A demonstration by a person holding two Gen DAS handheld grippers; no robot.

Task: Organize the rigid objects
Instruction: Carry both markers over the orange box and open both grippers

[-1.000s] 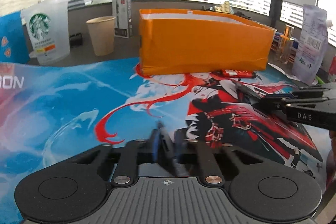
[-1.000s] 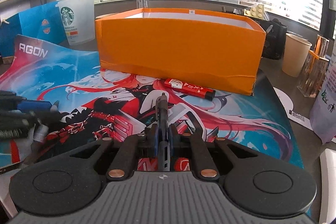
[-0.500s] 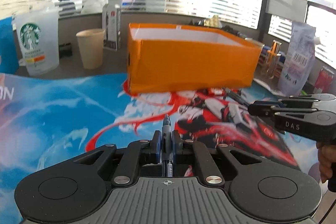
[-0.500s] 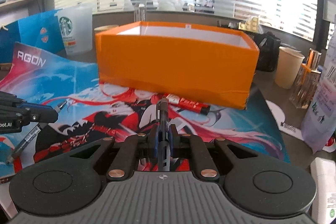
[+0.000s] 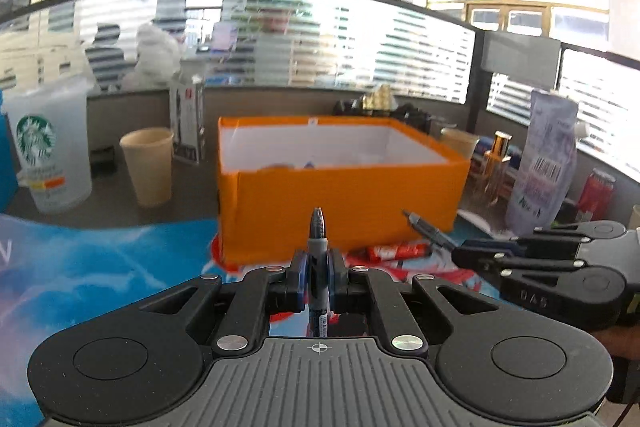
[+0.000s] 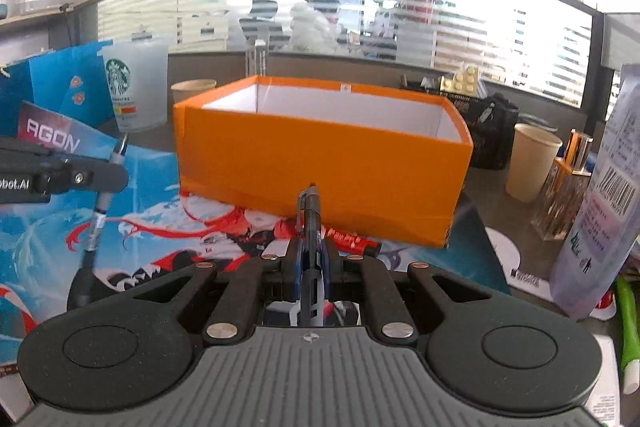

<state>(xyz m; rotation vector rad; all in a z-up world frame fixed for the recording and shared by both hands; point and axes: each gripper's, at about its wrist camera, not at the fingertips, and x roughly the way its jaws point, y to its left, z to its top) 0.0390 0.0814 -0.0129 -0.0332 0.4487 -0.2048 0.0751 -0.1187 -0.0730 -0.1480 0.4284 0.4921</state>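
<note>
Both tools have come up off the counter since a second ago: the orange box's white inside, hidden then behind its front wall, now shows from both wrist views. The left tool (image 5: 318, 277) is clamped on a grey pen (image 5: 318, 239) whose capped tip points at twelve o'clock toward the box front. The right tool (image 6: 308, 259) is likewise clamped, on a dark pen with a clip (image 6: 310, 219), also aimed at twelve o'clock. In the left view the right tool sits at about three o'clock with its pen tip slanting toward the box; in the right view the left tool is at nine o'clock, its pen hanging down through the grip.

My guess is that the lift is meant to clear the wall of the orange box (image 6: 320, 163) so both pens can be dropped in. A few small items seem to lie inside already, though I cannot tell what they are. One red, flat packet (image 6: 352, 241) lies on the printed mat (image 6: 160, 227) against the foot of the box, so the tidying is not finished.

Readable writing: "AGON" on the mat's far left corner, the Starbucks mermaid on the frosted plastic cup (image 6: 134, 83) at ten o'clock, "DAS" on the right tool's side, and "bot.AI" on the left tool's. A pale pouch (image 6: 600, 195) at three o'clock carries a barcode; its small print is too fine to read. Paper cups (image 5: 148, 167) stand behind the box on the counter.
</note>
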